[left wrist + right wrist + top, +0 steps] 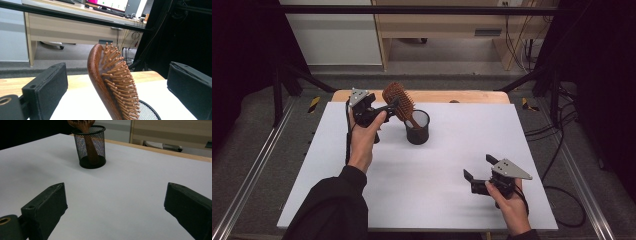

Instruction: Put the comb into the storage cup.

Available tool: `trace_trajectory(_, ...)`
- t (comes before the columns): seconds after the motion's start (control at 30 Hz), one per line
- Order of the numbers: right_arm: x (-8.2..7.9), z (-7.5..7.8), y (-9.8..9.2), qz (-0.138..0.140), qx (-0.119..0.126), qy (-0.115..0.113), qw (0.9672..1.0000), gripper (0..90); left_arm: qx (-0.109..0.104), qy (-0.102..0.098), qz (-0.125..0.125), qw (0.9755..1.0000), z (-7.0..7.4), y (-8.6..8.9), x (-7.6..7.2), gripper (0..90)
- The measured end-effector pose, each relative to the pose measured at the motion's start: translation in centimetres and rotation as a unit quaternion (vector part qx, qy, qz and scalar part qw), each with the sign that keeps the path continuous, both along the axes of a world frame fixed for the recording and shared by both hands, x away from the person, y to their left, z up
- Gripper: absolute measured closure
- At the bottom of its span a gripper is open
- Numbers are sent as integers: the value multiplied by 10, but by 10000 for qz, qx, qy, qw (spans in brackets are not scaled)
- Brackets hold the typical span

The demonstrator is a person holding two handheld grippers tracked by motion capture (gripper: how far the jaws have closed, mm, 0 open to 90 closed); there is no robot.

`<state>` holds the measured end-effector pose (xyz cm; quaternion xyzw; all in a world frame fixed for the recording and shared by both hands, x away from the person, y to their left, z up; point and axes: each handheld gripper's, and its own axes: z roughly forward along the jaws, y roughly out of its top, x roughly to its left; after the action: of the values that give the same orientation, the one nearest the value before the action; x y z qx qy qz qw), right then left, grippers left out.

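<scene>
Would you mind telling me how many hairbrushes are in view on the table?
1. The wooden hairbrush stands handle-down in the black mesh cup toward the table's far side, its head between the open jaws of the left gripper.

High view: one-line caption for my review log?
Open left gripper beside hairbrush standing in mesh cup; right gripper open.

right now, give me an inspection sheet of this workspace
surface: white table top on a wooden board, bare around the work.
job's things: wooden hairbrush stands handle-down in the black mesh cup, leaning left.
clutter: nothing seen.
grippers: left gripper open, jaws either side of the brush head, not clamped; right gripper open, low over the near right of the table, holding nothing.
cables: one trails from each gripper; more lie on the floor at right.
surroundings: wooden desk beyond, metal rails, dark curtains.
</scene>
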<state>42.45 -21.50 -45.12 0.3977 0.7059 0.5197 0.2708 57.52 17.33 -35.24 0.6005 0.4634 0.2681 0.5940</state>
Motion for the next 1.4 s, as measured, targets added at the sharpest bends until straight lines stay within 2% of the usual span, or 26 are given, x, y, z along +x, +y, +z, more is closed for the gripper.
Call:
trace_trajectory(0.17, 0, 0, 4, 7, -61, -1, 10000, 49, -49, -60, -35, 10000, 4, 3, -4, 34)
trace_trajectory(0.6, -1, 0, 4, -3, -74, 3, 10000, 48, 136, -210, -164, 9996, 8, 5, -21, 30)
trace_trajectory(0.77, -2, 0, 5, 3, -89, 7, 10000, 48, 159, -268, -137, 9994, 13, 11, -27, 30)
trace_trajectory(0.9, -2, 0, 5, 0, -77, -1, 10000, 47, 213, -230, -31, 9995, 14, 17, -29, 30)
trace_trajectory(1.4, -2, 0, 4, 3, -63, -10, 10000, 44, 424, -345, -91, 9985, 21, 30, -45, 30)
